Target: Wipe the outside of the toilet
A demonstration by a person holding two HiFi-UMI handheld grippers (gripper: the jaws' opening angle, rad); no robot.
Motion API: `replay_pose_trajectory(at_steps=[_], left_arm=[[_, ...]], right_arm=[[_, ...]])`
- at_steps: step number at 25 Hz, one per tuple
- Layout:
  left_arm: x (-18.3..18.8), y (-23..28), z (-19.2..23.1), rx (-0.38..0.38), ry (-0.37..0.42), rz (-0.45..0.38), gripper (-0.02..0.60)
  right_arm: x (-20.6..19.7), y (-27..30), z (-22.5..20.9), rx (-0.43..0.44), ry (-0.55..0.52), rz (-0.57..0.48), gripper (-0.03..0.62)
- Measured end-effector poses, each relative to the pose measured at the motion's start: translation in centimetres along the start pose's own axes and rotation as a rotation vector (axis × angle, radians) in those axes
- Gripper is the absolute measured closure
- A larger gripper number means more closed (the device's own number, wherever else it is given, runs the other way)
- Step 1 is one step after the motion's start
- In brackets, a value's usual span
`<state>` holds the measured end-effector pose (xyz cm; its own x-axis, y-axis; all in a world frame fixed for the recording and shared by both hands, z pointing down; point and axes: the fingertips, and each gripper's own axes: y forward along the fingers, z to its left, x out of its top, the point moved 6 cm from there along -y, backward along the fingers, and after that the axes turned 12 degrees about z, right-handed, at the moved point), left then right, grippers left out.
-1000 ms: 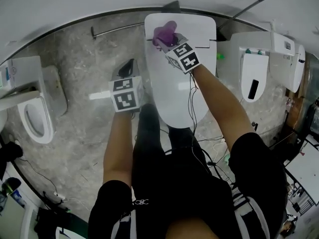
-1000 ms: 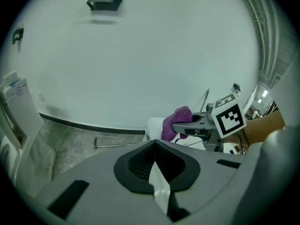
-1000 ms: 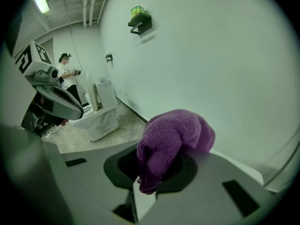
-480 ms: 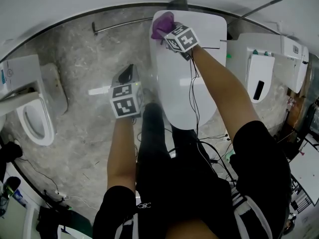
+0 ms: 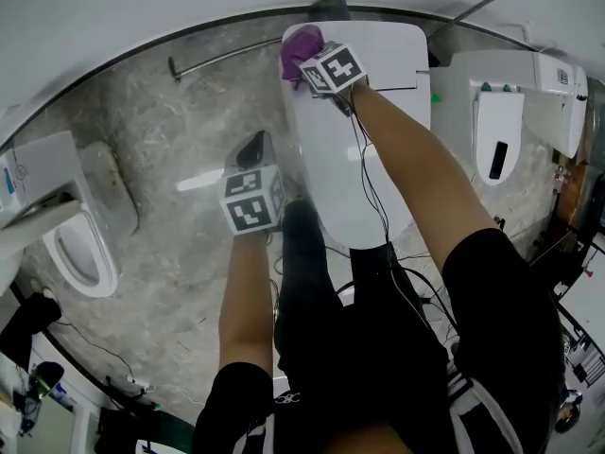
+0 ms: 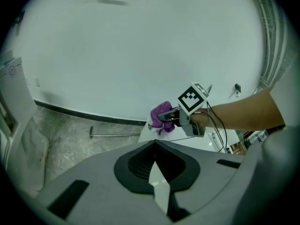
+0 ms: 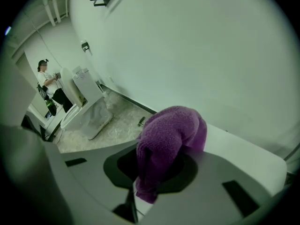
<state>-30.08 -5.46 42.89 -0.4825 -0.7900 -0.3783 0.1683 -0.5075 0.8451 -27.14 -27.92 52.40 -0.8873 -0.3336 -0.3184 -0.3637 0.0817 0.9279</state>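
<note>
Another toilet [image 5: 80,244] stands well to the left, and a metal rod [image 5: 236,53] lies on the speckled floor [image 5: 180,253]. None of this blocks the white, lid-down toilet [image 5: 359,149]. The right claw [image 5: 305,61] clenches a purple cloth [image 5: 301,39] at its rear left corner – nearer the edge than a second ago. The left claw [image 5: 250,147] hangs closed and empty beside it.

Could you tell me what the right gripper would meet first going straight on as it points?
Probably the plain white wall behind the white toilet; the fuzzy purple cloth clamped in the right gripper would touch first, though depth is unclear.
</note>
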Motion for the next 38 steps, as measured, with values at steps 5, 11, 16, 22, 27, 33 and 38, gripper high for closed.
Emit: replay_pose_trajectory(at_steps=[5, 11, 16, 22, 27, 33, 38], left_arm=[[0.1, 1.0, -1.6, 0.004, 0.019, 0.009, 0.584], [-0.7, 1.8, -3.7, 0.029, 0.004, 0.013, 0.584], [-1.5, 2.8, -6.1, 0.046, -0.002, 0.015, 0.584], [-1.6, 4.5, -9.4, 0.054, -0.002, 0.027, 0.584], [-1.1, 6.4, -12.4, 0.060, 0.009, 0.034, 0.584], [-0.7, 9.1, -17.3, 0.070, 0.045, 0.044, 0.584], [-0.9, 10.9, -21.3, 0.080, 0.050, 0.049, 0.584]], right_arm=[[-0.3, -0.2, -1.0, 0.043, 0.039, 0.009, 0.533], [-1.4, -1.2, -3.1, 0.081, 0.057, -0.021, 0.533], [-3.6, -2.4, -6.5, 0.072, 0.077, -0.021, 0.533], [-5.8, -3.8, -10.5, 0.093, 0.079, -0.026, 0.533], [-7.8, -4.9, -13.8, 0.115, 0.086, -0.039, 0.533], [-10.6, -6.6, -18.1, 0.135, 0.112, -0.056, 0.533], [-13.1, -8.0, -21.2, 0.155, 0.123, -0.067, 0.533]])
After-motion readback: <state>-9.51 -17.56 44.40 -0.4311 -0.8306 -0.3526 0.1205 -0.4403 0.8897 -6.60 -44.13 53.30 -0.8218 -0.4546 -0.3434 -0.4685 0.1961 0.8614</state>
